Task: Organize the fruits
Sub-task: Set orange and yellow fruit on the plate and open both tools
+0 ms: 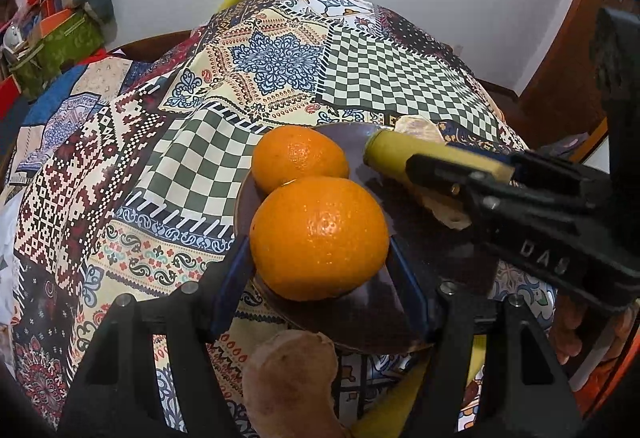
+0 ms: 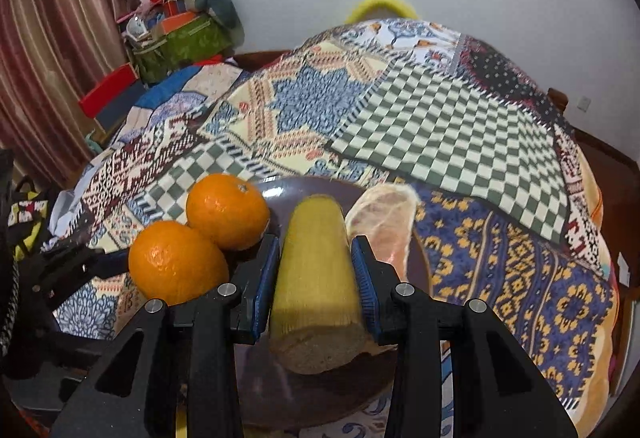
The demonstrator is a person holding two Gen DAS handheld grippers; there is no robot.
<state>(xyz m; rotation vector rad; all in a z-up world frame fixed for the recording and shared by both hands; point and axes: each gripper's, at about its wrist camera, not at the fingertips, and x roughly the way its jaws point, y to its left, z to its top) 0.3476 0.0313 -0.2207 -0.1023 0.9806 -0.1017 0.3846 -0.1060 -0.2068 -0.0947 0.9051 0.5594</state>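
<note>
A dark purple plate [image 1: 384, 222] [image 2: 304, 190] sits on the patchwork cloth. Two oranges lie on its left side, a near one [image 1: 320, 238] [image 2: 176, 262] and a far one [image 1: 298, 158] [image 2: 228, 210]. My left gripper [image 1: 320, 278] has its blue pads on either side of the near orange and touching it. My right gripper [image 2: 316, 270] is shut on a yellow cylindrical piece of fruit [image 2: 316, 278] [image 1: 404, 154] and holds it over the plate. A pale peeled citrus segment [image 2: 380, 222] [image 1: 420, 128] lies on the plate's right side.
A piece of ginger root [image 1: 292, 378] lies near the left gripper's base, in front of the plate. A yellow object [image 1: 400, 398] shows below the plate. A cluttered green bag [image 2: 180, 38] stands at the back left. The cloth [image 2: 440, 118] covers the table beyond the plate.
</note>
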